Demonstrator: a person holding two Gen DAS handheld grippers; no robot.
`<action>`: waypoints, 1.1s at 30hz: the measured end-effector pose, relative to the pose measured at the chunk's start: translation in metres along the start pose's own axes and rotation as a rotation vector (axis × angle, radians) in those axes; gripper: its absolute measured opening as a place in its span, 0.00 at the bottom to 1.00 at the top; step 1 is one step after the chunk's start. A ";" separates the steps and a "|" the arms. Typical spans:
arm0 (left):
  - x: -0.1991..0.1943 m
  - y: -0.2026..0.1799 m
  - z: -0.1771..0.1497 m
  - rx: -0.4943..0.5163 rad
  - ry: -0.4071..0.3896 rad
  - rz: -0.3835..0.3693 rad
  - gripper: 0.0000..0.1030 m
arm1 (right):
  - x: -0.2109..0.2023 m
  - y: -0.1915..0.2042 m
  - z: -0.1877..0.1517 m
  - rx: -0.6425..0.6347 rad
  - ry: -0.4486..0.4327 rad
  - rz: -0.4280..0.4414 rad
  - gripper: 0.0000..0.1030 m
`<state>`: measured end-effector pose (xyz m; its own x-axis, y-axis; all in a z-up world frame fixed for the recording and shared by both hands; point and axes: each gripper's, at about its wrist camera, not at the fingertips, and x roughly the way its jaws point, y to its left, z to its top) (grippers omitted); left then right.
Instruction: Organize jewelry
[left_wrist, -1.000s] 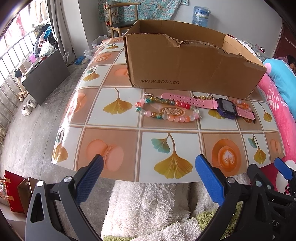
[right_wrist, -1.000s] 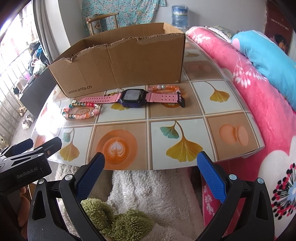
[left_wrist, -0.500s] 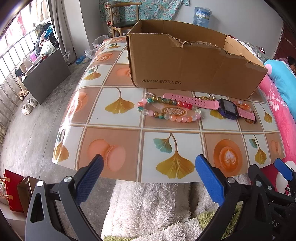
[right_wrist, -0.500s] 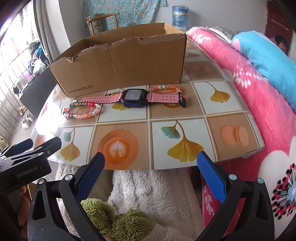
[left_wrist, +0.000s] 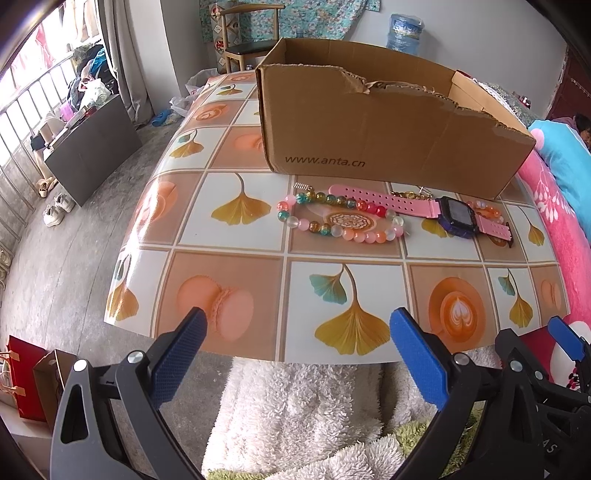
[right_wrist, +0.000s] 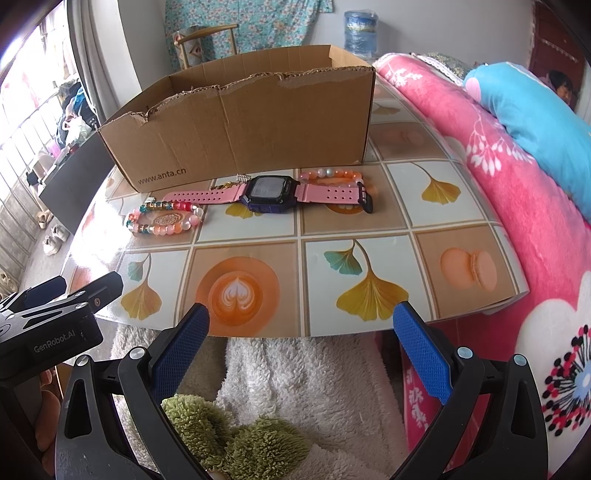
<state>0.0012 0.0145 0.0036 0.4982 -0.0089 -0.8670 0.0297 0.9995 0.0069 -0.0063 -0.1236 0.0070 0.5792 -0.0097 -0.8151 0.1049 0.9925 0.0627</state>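
Observation:
A multicoloured bead bracelet (left_wrist: 340, 221) (right_wrist: 164, 221) lies on the patterned table (left_wrist: 229, 280) in front of an open cardboard box (left_wrist: 384, 133) (right_wrist: 243, 122). To its right lies a pink-strapped watch with a dark purple face (left_wrist: 456, 218) (right_wrist: 269, 192). An orange bead bracelet (right_wrist: 332, 175) (left_wrist: 484, 208) and a small gold piece (left_wrist: 404, 194) lie behind the watch. My left gripper (left_wrist: 295, 332) is open and empty at the table's near edge. My right gripper (right_wrist: 301, 326) is open and empty, also at the near edge.
A pink flowered blanket (right_wrist: 517, 192) and a blue pillow (right_wrist: 535, 110) lie along the table's right side. White fluffy fabric (right_wrist: 314, 387) lies below the near edge. A chair (left_wrist: 243, 40) and a water jug (right_wrist: 360, 33) stand beyond the box.
Both grippers have moved slightly forward towards the table; the left one's tips now overlap the table's near edge. Nothing on the table has moved.

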 end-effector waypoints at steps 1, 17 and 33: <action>0.000 0.000 0.000 -0.002 0.000 0.000 0.94 | 0.000 0.000 0.001 0.000 0.001 -0.001 0.93; 0.012 0.005 0.016 -0.013 0.024 -0.012 0.94 | 0.008 0.006 0.019 0.004 0.024 -0.022 0.93; 0.048 0.011 0.025 0.071 0.114 0.008 0.94 | 0.038 0.025 0.041 -0.046 0.096 -0.059 0.93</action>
<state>0.0469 0.0246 -0.0253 0.3974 0.0064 -0.9176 0.0890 0.9950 0.0455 0.0515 -0.1040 0.0009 0.4926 -0.0587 -0.8683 0.0976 0.9952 -0.0119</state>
